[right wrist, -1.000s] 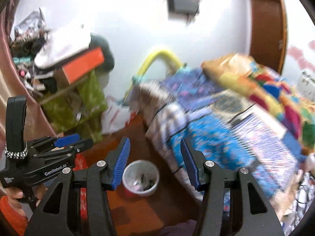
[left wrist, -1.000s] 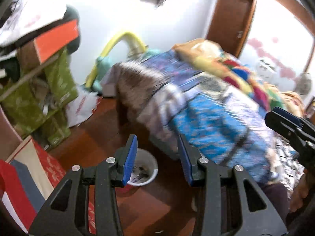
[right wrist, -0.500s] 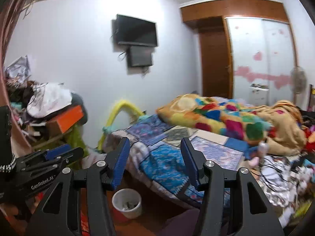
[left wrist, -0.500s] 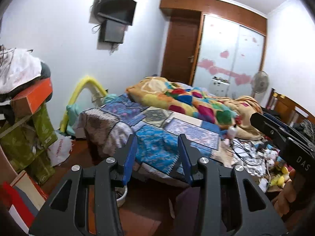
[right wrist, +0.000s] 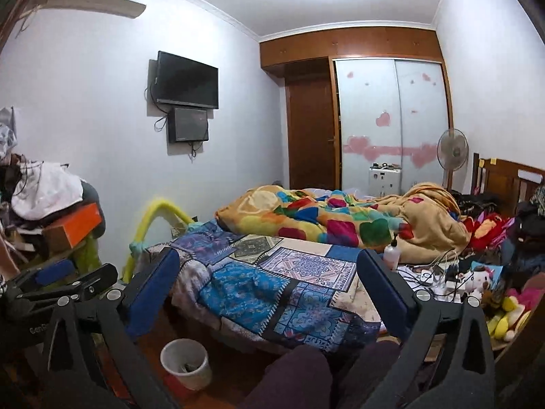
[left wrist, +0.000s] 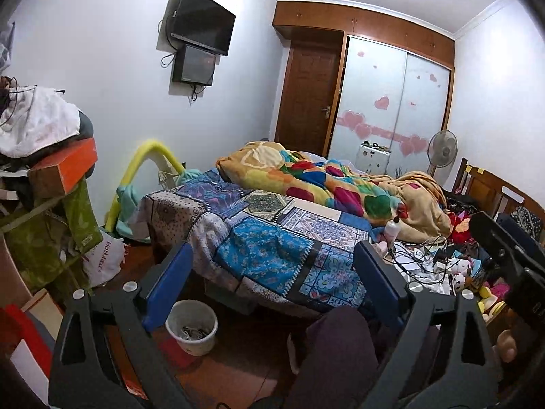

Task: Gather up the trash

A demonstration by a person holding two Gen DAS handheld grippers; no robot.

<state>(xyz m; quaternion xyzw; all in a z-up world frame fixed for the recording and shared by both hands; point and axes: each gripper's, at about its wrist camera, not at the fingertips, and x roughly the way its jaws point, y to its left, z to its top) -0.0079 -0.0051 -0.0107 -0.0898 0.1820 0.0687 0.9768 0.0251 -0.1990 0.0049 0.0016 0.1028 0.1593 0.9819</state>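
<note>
Both grippers stand with their jaws spread wide and nothing between the blue pads. The left gripper [left wrist: 272,276] has just been opening, and its fingers frame only the patchwork bedspread [left wrist: 269,259] beyond them; they touch nothing. The right gripper [right wrist: 269,283] has likewise just been opening, and its jaws also hold nothing, with the same bedspread showing through the gap.

One white bin [left wrist: 191,326] stands on the wooden floor [left wrist: 245,368] just beside the foot of the bed, low in both views and below the left-hand finger of each gripper. Small dark and pale scraps of trash [left wrist: 192,332] lie in its bottom; how many pieces cannot be told.

Counted from the two views: one bed, one patchwork bedspread, one bright blanket [right wrist: 327,221] with coloured hearts bunched at the far end, one pale bottle [right wrist: 391,254] upright on the bed near the blanket, and one tangle of cables and small things [right wrist: 439,276] to its right. Two dark screens [right wrist: 185,80] hang on the left wall, one above the other. One standing fan [right wrist: 452,153] is by the two sliding wardrobe doors [right wrist: 391,126]. One orange box [left wrist: 64,170] tops the pile at the left. A person's dark-clad knees [right wrist: 299,371] show at the bottom.
</note>
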